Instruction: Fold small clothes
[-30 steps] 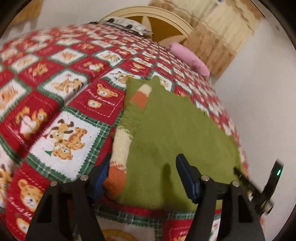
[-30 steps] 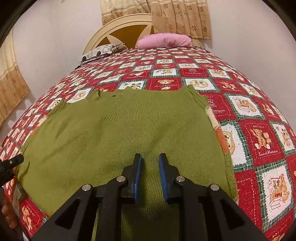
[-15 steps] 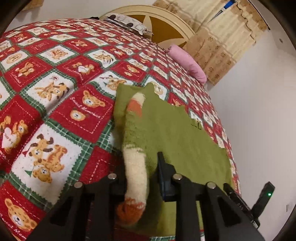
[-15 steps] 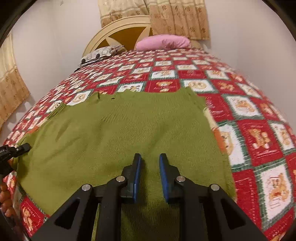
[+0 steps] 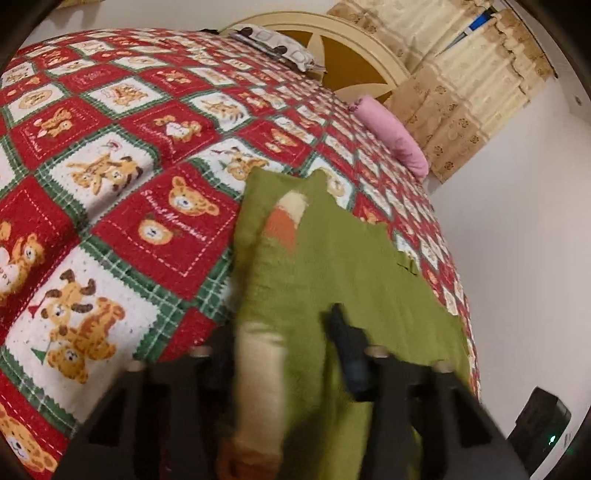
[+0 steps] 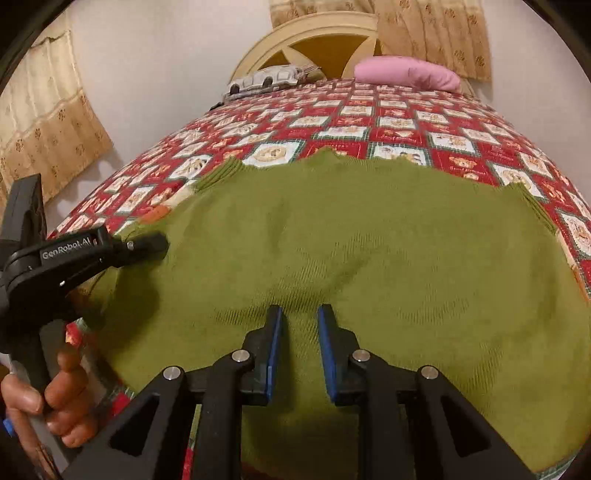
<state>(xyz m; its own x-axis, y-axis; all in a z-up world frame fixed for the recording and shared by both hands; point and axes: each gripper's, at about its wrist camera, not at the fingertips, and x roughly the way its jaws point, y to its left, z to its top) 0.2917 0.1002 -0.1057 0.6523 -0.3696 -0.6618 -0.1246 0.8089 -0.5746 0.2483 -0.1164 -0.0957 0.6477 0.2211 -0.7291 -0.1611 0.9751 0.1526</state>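
Sleeve lifted by left tool, probably gripped, quilt beneath

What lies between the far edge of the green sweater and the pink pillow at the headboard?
Right wrist view: only bare teddy-bear quilt lies between the green sweater and the pink pillow. Nothing else rests on that stretch.

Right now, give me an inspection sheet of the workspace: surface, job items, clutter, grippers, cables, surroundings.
Surface: red-and-white teddy-bear patchwork quilt on a bed.
Job's things: green knitted sweater spread flat; its cream-and-orange striped sleeve lifted.
Clutter: pink pillow, grey patterned pillow at the headboard.
Grippers: left gripper jaws closed on the sleeve; right gripper jaws slightly apart over the sweater, holding nothing.
Cables: nothing seen.
Surroundings: cream wooden headboard, beige curtains, white walls.
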